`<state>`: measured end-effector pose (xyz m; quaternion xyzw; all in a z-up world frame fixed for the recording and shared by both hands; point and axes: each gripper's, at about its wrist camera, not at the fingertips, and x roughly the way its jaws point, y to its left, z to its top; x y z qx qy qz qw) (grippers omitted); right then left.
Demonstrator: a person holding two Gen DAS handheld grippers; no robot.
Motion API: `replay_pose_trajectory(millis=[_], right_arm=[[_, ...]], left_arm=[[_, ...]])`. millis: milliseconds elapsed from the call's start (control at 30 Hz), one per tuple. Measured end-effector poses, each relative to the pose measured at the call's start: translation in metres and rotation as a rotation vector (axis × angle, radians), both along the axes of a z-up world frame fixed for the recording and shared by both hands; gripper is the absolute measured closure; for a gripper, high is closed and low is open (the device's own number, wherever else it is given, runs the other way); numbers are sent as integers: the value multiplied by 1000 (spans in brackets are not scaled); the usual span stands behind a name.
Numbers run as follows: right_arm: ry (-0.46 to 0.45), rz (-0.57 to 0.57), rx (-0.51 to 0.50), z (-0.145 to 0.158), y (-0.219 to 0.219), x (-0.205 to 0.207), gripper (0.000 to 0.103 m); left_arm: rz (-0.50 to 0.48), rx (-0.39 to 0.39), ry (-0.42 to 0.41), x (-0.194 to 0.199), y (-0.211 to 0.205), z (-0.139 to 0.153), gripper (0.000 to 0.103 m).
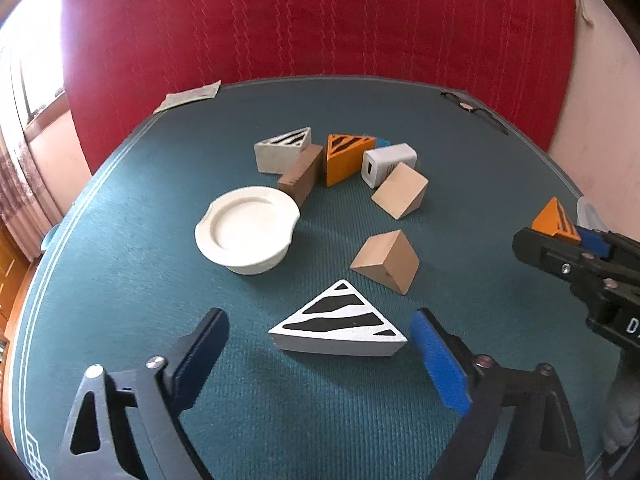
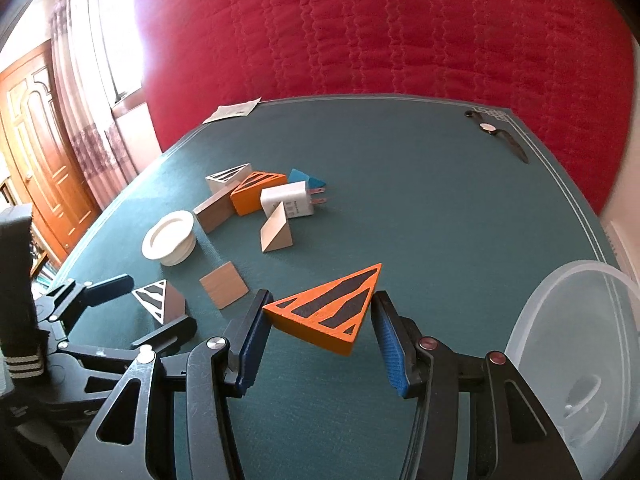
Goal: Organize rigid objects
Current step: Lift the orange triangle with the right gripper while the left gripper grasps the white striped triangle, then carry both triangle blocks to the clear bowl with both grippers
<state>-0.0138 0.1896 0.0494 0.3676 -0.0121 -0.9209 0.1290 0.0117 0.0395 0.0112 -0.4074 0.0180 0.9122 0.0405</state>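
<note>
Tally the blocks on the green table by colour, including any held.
White black-striped triangular blocks: 2
Orange black-striped triangular blocks: 2
Plain light wood blocks: 2
Dark brown wood block: 1
Blue block: 1
Total: 8

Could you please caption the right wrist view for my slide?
Right gripper holds an orange striped wedge above the green table.

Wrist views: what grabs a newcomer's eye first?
The orange striped wedge clamped in the right tongs, near a clear plastic tub. Next, the white zebra-striped wedge lying between the open left tongs, and the red quilt behind the table.
</note>
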Motion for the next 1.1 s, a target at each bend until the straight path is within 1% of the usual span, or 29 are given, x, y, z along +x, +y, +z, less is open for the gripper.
replay_pose_trajectory(millis=[67,200,267,300,567,800,900,933,1100], right_arm=[[3,-3,-1,1,1,1,51],[9,-4,-1,2,1,3,51],[12,-6,-2,4,1,4,51],[15,-7,-2,4,2,5,51],[28,-23,-9,9,8,14,51],[47,-53,-15,17,20,24,51],[56,-76,-17,19,29,30,51],[57,-83,-18,20,32,31,51],[67,-140,-17,23,52,39,51]], left_arm=[[-1,4,-11,-2,0,-2,22],[11,9,-18,-1,-2,-4,30],[6,0,-10,1,0,-4,39],[1,-6,-7,2,2,-4,41],[13,-19,7,4,2,-2,41],[-14,-22,26,11,11,4,41],[-18,-23,40,13,14,9,41],[6,-25,44,13,15,11,41],[-9,-30,65,15,24,20,41]])
